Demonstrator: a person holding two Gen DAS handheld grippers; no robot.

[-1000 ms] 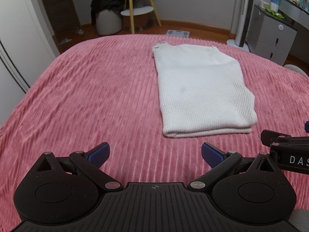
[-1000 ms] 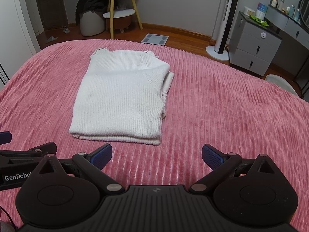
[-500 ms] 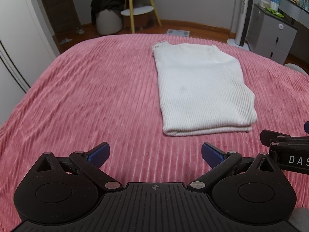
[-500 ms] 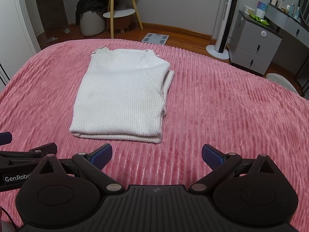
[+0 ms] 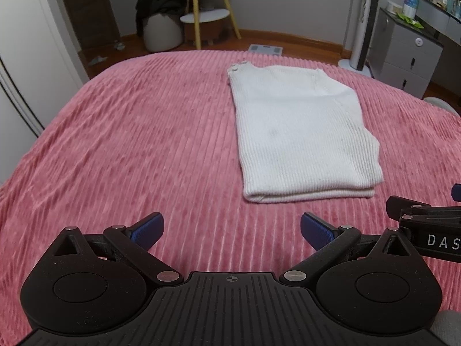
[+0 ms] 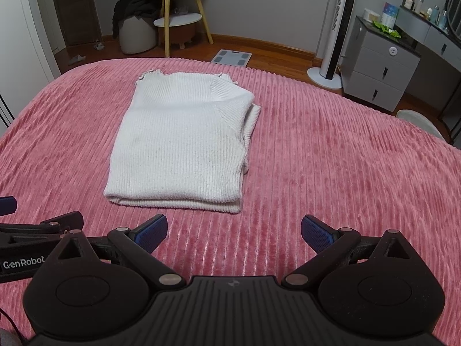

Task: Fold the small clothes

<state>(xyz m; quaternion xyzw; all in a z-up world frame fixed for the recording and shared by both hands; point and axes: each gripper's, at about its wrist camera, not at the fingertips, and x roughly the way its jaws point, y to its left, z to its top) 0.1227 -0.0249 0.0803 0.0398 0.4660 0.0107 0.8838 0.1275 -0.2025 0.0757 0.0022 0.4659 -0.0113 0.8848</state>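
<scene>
Fingers of the left gripper (image 5: 232,230) and of the right gripper (image 6: 234,230) stand wide apart, holding nothing, side by side above the near part of the pink ribbed bedspread (image 5: 129,150) and clear of the cloth. Just beyond them, the white knitted sweater (image 6: 178,144) lies flat on the bed as a neat rectangle, its doubled edge toward the grippers and its neck end away (a sleeve edge peeps out along its right side in the right wrist view). By this look the folding is nearly or fully done. If one more fold is wanted, the next move calls for both grippers to reach forward, pinch the two near corners through all layers, and carry them toward the neck. Farther off stand a tower fan (image 6: 335,26) and grey drawers (image 6: 383,72).
</scene>
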